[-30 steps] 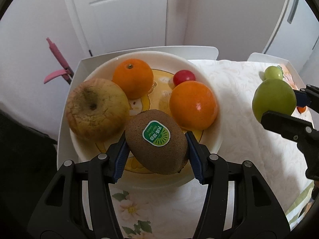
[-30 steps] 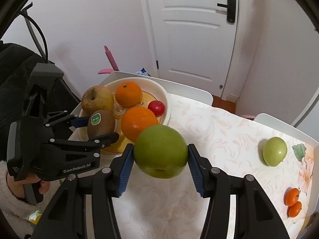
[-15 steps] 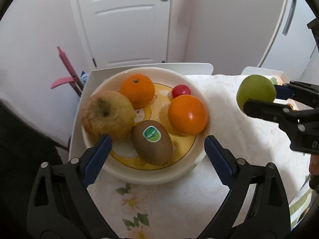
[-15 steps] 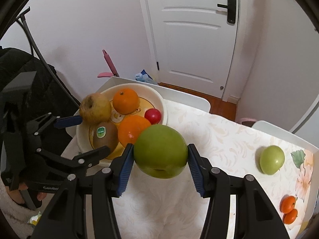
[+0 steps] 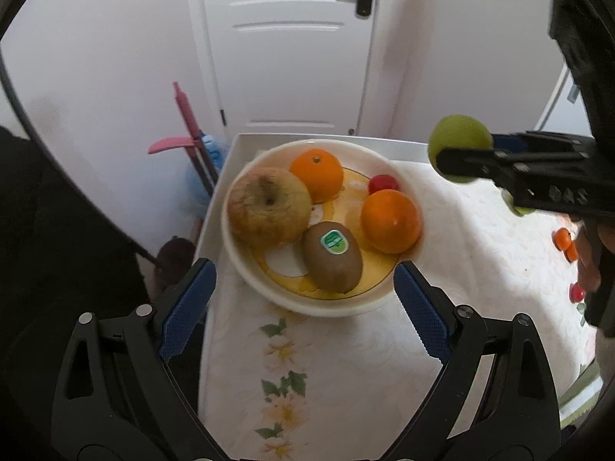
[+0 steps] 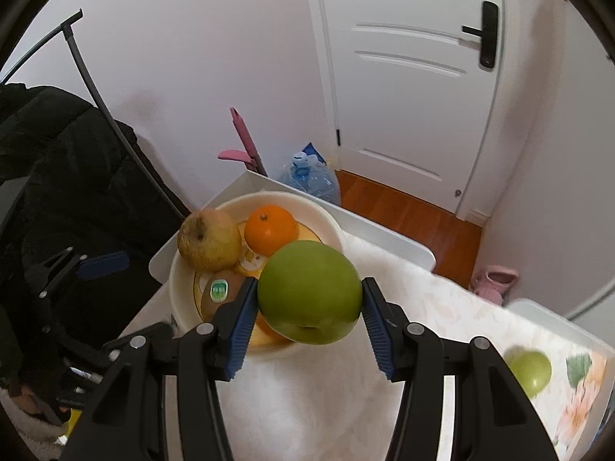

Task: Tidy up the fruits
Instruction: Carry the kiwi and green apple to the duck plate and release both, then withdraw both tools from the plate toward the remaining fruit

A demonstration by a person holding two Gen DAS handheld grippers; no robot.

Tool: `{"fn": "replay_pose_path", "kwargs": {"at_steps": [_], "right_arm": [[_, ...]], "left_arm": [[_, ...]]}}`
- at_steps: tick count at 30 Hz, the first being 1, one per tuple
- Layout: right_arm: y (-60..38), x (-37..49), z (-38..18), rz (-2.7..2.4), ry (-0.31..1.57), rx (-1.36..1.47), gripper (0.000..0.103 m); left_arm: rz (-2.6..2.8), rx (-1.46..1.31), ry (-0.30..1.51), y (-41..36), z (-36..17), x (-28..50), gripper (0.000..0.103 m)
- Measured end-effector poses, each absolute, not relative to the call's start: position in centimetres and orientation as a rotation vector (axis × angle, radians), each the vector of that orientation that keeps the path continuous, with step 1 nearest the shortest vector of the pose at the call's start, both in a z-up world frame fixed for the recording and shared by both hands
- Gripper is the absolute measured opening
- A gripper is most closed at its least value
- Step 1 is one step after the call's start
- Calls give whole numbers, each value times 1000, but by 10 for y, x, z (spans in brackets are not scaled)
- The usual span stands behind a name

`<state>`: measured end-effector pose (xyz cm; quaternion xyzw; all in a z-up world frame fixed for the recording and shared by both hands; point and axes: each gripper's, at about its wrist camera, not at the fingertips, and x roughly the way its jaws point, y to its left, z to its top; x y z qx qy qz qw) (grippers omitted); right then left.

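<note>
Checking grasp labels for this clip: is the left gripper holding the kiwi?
No. The left gripper stands wide open and empty, while the kiwi lies in the bowl.

White panelled door (image 6: 415, 77), pale walls (image 6: 192, 57), wooden floor (image 6: 415, 215), white table (image 5: 346, 365).

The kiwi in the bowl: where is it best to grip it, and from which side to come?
Grip the kiwi across its narrow middle, coming from above. It lies on its side with an orange and the wrinkled apple close beside it, so probably only the top is free.
</note>
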<state>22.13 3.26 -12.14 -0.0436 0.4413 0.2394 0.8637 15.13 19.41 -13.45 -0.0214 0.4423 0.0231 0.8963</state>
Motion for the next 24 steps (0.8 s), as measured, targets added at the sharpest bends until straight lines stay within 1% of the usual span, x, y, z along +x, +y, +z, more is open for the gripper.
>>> {"fn": "replay_pose_path", "kwargs": {"at_steps": [7,15,21,24], "right_arm": [[48,254,-132,553,918,-110,49],[67,284,-163,607,933,-135,49],[70,297,-177,619,920,-139,49],[69,301,-184,642,945,-117,50]], "left_arm": [[107,-70,908,212,-137,145,99],[151,-103,932,222,-152,146,99],[162,-116,945,225,-159,150,99],[161,-117,950,226,-162,154,99]]}}
